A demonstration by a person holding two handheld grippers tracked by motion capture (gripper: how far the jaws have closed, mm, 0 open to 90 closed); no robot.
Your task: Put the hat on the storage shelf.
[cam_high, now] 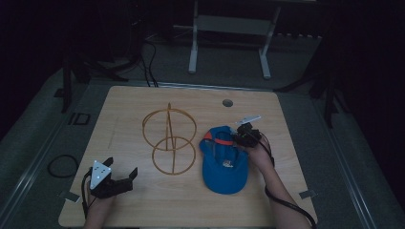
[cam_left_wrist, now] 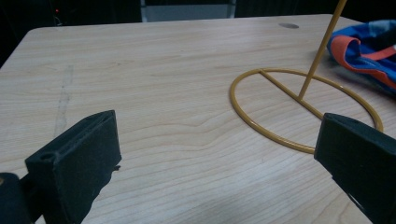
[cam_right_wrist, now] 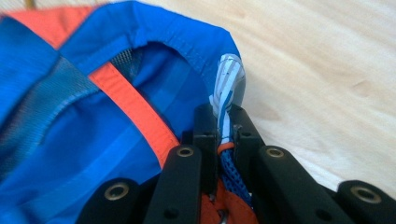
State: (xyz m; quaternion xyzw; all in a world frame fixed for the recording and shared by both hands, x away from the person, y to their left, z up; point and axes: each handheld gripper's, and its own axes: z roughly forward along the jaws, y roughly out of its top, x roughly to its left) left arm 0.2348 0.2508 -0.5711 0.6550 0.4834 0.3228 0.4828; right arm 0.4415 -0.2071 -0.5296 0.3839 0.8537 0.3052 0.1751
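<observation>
Two Grippers, One Cap: Rear Edge Pinched, Stand to the Left

Two tools at work on a pale wooden surface [cam_high: 143, 200]. Right gripper [cam_high: 242, 134], at centre right of the high view, clamped on the rear edge of the blue cap [cam_high: 222, 160]; in the right gripper view, fingers [cam_right_wrist: 205, 126] pressed nearly together on a fold of blue fabric, with a white-and-blue striped tab [cam_right_wrist: 228, 86] and an orange band [cam_right_wrist: 130, 109] right at the pinch. Left gripper [cam_high: 122, 169], at lower left of the high view, hovering low over bare wood with fingers [cam_left_wrist: 79, 158] spread wide and nothing between them.

Cap lying open side up at right of centre, long axis running from the pinched rear edge near the upper right down to the brim at the lower middle of the frame. Yellow wire stand [cam_high: 169, 140] just left of the cap, close beside it, its upper ring toward the top of the frame and its base ring [cam_left_wrist: 303, 109] flat on the wood, upright rod rising from the crossbar.

Key relation for a likely placement: stand to the left of the pinching fingers, with the cap's body between them. Right hand plainly nearer the cap; left hand nearer the stand's base, well placed for steadying it.
</observation>
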